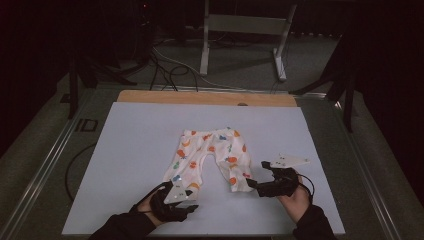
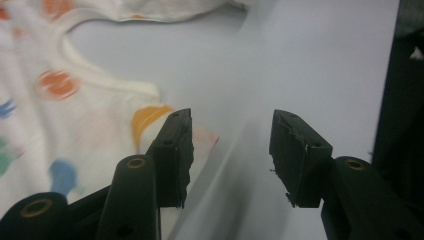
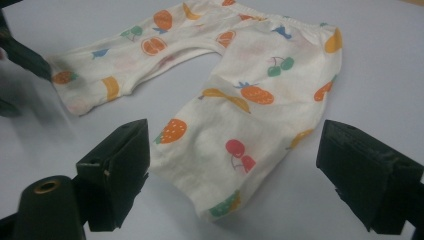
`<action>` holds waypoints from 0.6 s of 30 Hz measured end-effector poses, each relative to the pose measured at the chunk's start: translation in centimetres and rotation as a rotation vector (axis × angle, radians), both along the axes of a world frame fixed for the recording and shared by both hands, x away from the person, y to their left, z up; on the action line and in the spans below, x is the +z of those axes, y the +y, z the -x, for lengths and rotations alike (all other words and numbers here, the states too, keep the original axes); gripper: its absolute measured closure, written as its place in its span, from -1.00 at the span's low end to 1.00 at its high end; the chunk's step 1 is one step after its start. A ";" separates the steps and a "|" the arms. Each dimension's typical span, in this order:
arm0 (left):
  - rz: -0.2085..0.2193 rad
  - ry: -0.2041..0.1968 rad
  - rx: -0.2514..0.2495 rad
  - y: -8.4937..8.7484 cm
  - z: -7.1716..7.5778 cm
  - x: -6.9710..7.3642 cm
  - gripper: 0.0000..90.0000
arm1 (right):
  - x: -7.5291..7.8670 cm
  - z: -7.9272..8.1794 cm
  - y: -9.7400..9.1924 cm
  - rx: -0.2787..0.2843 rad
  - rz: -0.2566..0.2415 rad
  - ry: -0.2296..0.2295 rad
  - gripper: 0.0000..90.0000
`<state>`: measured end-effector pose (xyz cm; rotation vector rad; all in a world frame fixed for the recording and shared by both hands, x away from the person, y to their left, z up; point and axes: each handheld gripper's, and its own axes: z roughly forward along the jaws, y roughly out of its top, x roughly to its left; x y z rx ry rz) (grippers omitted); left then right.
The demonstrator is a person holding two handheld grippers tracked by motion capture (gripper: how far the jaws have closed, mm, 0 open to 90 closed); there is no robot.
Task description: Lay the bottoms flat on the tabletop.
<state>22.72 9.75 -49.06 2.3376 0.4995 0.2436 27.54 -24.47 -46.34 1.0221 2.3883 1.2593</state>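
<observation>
A small pair of cream baby trousers with a fruit print lies flat on the white table sheet, waistband away from me and legs toward me. My left gripper sits at the near end of the left trouser leg. In the left gripper view its jaws stand apart over bare sheet, with the leg's cuff just beside one jaw. My right gripper is open wide at the right trouser leg. In the right gripper view that leg's end lies between the spread jaws, untouched.
The white sheet covers a wooden board whose far edge shows at the back. Beyond the table stand a metal frame and loose cables on the floor. Dark stand legs flank the far corners.
</observation>
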 end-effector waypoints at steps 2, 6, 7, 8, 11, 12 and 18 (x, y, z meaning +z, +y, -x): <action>-0.038 -0.014 -0.015 -0.7 -0.3 -0.4 0.24 | -0.1 0.0 0.0 0.005 0.004 0.004 -0.69; -0.108 -0.009 -0.003 -1.4 -1.2 -1.4 0.44 | 0.0 0.0 0.0 0.005 -0.003 0.003 -0.69; -0.114 0.000 0.006 -1.4 -1.5 -1.7 0.49 | 0.0 0.0 -0.1 0.006 -0.004 0.001 -0.69; -0.107 -0.007 0.020 -1.3 -1.6 -1.8 0.54 | 0.0 0.0 -0.1 0.002 -0.003 0.003 -0.69; -0.097 0.001 0.038 -1.1 -2.1 -1.7 0.83 | 0.0 0.0 -0.2 -0.003 -0.006 0.002 -0.69; -0.080 0.009 0.045 -1.0 -2.2 -1.6 0.91 | 0.0 -0.1 -0.2 0.000 -0.003 0.001 -0.69; 0.077 0.060 0.096 -0.3 -2.5 -0.6 0.95 | 0.0 -0.1 0.0 0.008 0.001 0.002 -0.69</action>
